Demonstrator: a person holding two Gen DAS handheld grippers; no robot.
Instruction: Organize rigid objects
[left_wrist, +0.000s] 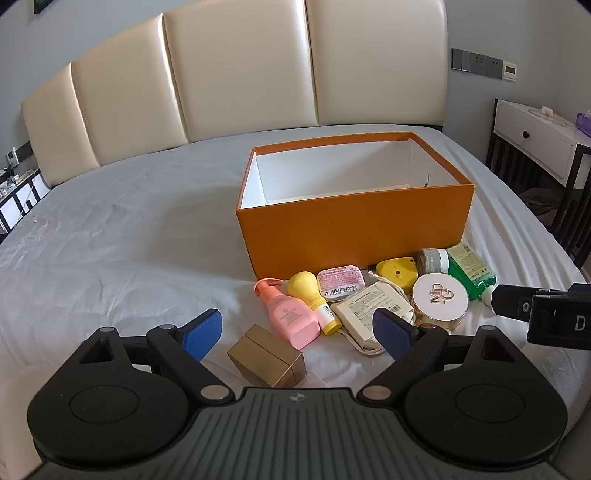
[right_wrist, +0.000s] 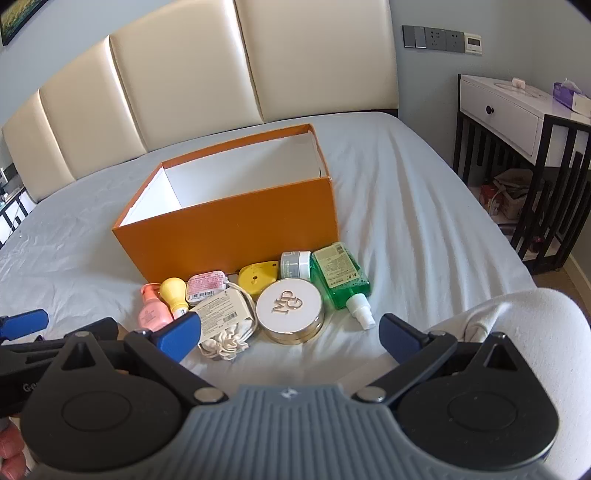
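An open orange cardboard box (left_wrist: 354, 229) sits empty on the grey-sheeted bed (left_wrist: 110, 240), with the toiletries heaped against its near wall. The left gripper (left_wrist: 297, 328) and right gripper (right_wrist: 290, 332) both hover short of the heap, jaws fully spread, holding nothing. The small gold cube box (left_wrist: 267, 358) lies nearest, between the left jaws, so the left hand looks better placed.

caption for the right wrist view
Open right gripper hovering over toiletries beside an empty orange box on a bed.
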